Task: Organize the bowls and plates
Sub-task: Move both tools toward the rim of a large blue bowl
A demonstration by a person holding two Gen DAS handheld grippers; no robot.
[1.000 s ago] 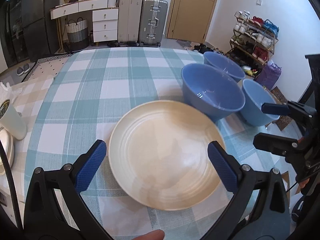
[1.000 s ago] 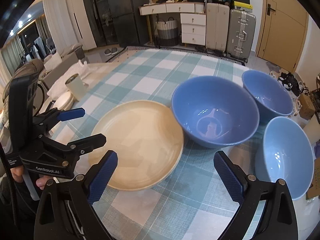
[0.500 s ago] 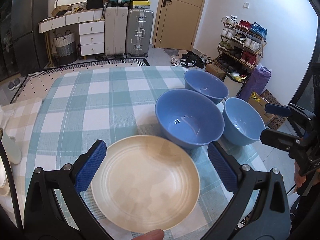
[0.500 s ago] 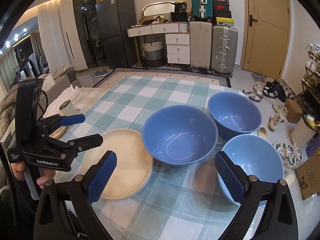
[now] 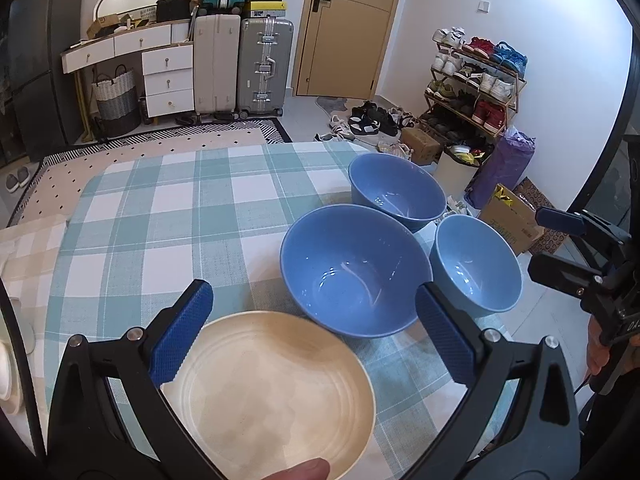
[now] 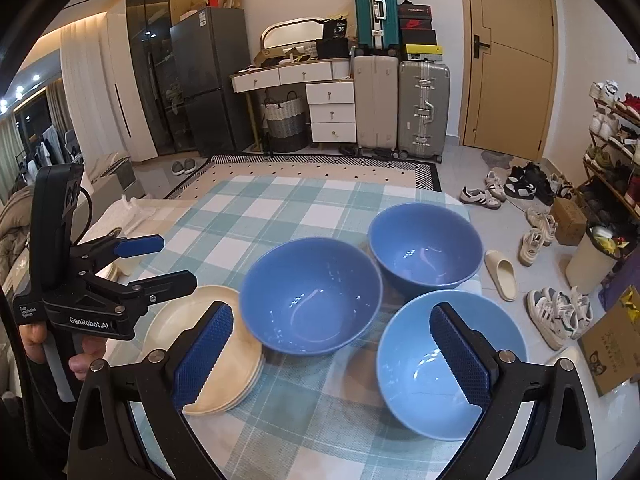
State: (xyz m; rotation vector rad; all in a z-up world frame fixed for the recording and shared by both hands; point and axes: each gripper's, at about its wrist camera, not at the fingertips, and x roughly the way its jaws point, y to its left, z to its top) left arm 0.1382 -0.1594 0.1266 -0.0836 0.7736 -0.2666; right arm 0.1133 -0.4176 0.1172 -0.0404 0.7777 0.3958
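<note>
A cream plate (image 5: 272,392) lies at the near edge of the checked table, and in the right wrist view it shows as the top of a small stack of cream plates (image 6: 228,364). Behind it stands a large blue bowl (image 5: 352,272) (image 6: 312,296). A second blue bowl (image 5: 396,192) (image 6: 424,248) sits farther back, and a light blue bowl (image 5: 476,264) (image 6: 424,364) at the right edge. My left gripper (image 5: 312,300) (image 6: 176,260) hovers open above the plate. My right gripper (image 6: 331,316) (image 5: 538,240) hangs open over the bowls, holding nothing.
The green-and-white checked cloth (image 5: 160,220) covers the table's far and left parts. White dishes (image 5: 6,368) sit on a side surface at the left. The table's right edge runs just past the bowls, with shoes (image 6: 560,316) and a cardboard box (image 5: 512,216) on the floor below.
Both grippers have drawn back and up from the table, so plate and bowls look smaller and lower. The dishes have not moved. Both stay open.
</note>
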